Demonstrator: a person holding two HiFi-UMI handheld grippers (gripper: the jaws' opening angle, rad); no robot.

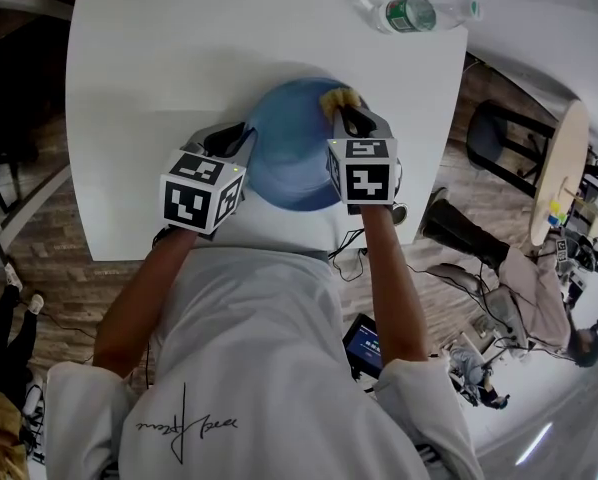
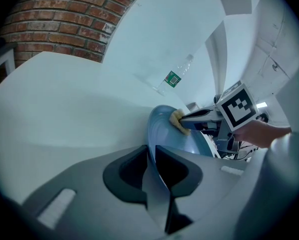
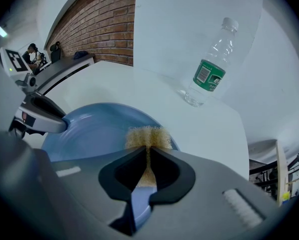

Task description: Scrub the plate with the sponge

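Note:
A blue plate [image 1: 291, 148] lies on the white table [image 1: 159, 58], just in front of me. My left gripper [image 1: 241, 140] is shut on the plate's left rim [image 2: 150, 139], which runs between its jaws. My right gripper [image 1: 346, 116] is shut on a yellow sponge [image 1: 338, 97] and holds it down on the plate's far right part. In the right gripper view the sponge [image 3: 147, 138] bulges out past the jaws onto the plate [image 3: 97, 131]. The left gripper view shows the sponge [image 2: 178, 120] pressed on the plate's inner face.
A clear water bottle [image 1: 416, 12] with a green label lies at the table's far right corner; it also shows as the bottle [image 3: 209, 66] beyond the plate. A brick wall [image 3: 97, 31] stands behind. Right of the table are a stool [image 1: 561, 163] and a seated person [image 1: 519, 288].

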